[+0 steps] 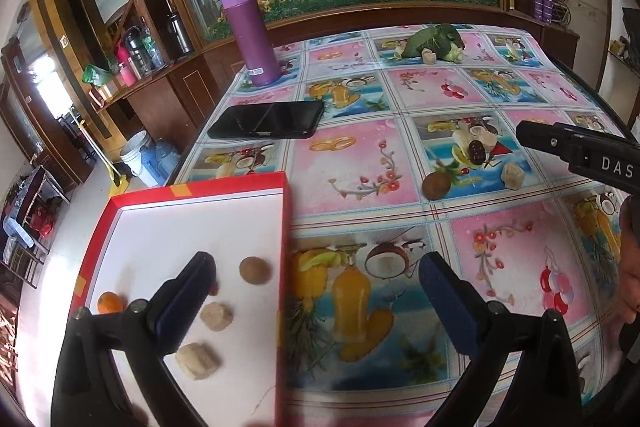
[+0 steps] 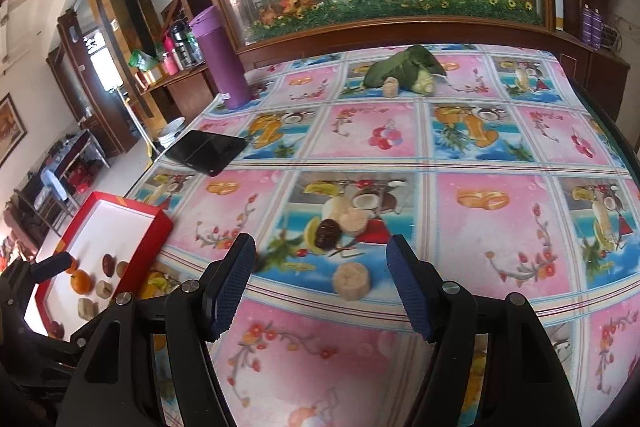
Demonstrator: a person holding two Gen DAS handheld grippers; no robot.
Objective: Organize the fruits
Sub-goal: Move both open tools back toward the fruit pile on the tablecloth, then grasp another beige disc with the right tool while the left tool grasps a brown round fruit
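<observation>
The right hand-held gripper [image 2: 322, 281] is hanging open and empty; just beyond it one banana chunk [image 2: 351, 281] is standing cut end up on the table [image 2: 492, 263]. Farther left, the red tray [image 2: 150, 233] is holding two more chunks.

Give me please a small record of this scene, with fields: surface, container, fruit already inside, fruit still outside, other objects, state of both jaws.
surface: table with fruit-print cloth
container: red box, white inside, at the table's left edge
inside: orange, brown round fruit, pale banana pieces
outside: banana piece, dark red fruit, brown fruit, leafy pile far back
other: purple bottle, black phone
left gripper: jaws open, empty
right gripper: jaws open, empty
</observation>
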